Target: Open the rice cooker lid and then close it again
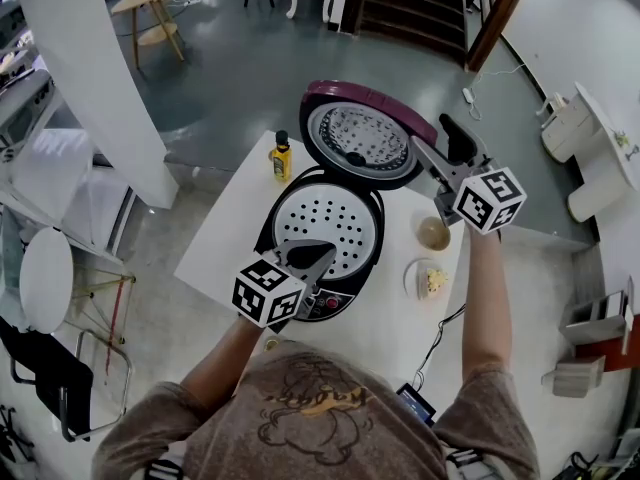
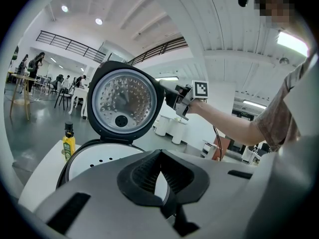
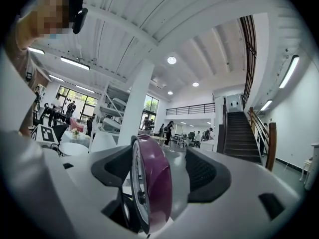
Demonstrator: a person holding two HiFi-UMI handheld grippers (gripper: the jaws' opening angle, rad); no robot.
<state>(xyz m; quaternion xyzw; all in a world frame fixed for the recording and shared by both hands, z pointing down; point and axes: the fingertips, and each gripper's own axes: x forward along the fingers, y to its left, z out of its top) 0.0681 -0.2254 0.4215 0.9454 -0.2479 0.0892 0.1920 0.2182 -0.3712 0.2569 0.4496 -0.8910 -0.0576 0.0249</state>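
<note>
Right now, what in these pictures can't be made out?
Control panel: head view, mostly covered by the left tool.
Bottle label: too small in both views that show it.
Food on the plate: head view, too small.
Lid inside: right gripper view, seen edge-on only.

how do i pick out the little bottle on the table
Find the white table with the open rice cooker on it. The bottle stands upright near the table's far edge, just left of the cooker's raised lid. It is the only yellow thing there, with a dark cap; the bowl and plate sit on the cooker's other side.
</note>
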